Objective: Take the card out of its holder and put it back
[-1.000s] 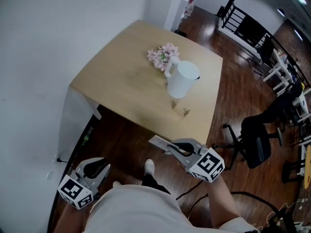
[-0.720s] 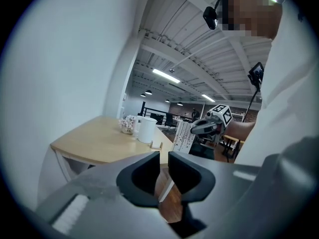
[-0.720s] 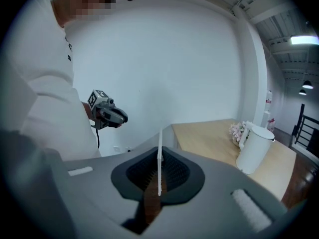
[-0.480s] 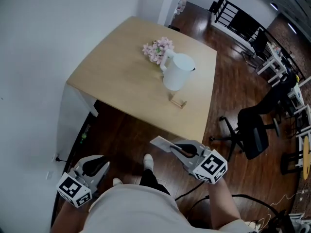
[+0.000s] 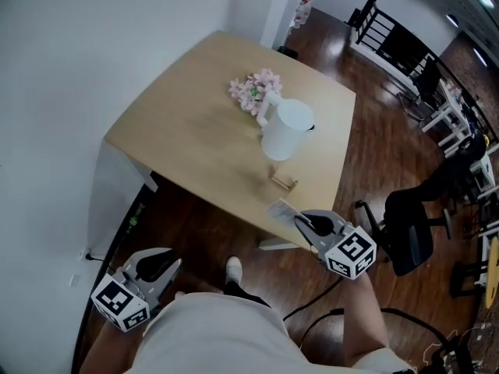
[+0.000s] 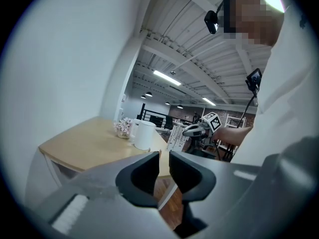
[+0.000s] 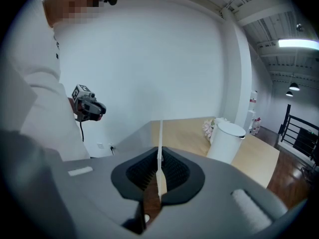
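Observation:
A small wooden card holder [image 5: 285, 181] stands without a card near the front edge of the light wooden table [image 5: 187, 142]. My right gripper [image 5: 302, 221] hovers just off that edge, a short way in front of the holder, shut on a thin white card [image 5: 281, 209]. In the right gripper view the card [image 7: 160, 143] stands edge-on, pinched between the pads of the right gripper [image 7: 159, 172]. My left gripper [image 5: 162, 266] hangs low at the left beside the person's body, far from the table. In its own view the left gripper [image 6: 164, 169] has its jaws nearly together with nothing between them.
A white jug [image 5: 287, 129] and a bunch of pink flowers [image 5: 251, 90] stand on the table behind the holder. A black office chair [image 5: 409, 226] stands on the wooden floor to the right. A white wall runs along the left.
My right gripper has carried the card forward and to the right, up to the table's front edge and closer to the holder. The left gripper has stayed where it was.

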The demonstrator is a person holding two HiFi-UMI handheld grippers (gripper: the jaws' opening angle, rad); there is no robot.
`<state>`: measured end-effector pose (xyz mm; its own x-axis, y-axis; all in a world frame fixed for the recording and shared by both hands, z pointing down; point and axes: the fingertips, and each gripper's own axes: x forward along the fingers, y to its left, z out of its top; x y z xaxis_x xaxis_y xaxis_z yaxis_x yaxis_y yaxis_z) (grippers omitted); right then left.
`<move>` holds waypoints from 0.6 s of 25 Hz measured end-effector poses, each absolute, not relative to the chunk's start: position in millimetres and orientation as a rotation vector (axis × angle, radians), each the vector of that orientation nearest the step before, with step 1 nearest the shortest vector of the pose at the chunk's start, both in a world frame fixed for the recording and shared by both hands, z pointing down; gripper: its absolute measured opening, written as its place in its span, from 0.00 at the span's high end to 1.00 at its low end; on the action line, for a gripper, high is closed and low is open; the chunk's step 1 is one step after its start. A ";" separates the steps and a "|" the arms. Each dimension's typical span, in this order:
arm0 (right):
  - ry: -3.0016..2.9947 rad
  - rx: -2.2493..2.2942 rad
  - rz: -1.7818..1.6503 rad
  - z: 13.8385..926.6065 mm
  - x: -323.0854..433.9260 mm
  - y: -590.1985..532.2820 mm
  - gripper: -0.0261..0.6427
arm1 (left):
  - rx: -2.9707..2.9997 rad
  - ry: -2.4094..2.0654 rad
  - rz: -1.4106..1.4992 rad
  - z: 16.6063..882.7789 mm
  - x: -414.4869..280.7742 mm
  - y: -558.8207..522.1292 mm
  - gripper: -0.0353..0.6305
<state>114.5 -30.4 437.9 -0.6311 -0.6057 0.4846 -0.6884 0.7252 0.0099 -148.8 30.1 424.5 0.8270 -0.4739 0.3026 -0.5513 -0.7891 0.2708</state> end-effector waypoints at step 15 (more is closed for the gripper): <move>-2.434 0.972 0.248 491.4 203.7 -162.9 0.93 | 2.611 -0.902 0.327 432.7 -80.5 -32.5 0.84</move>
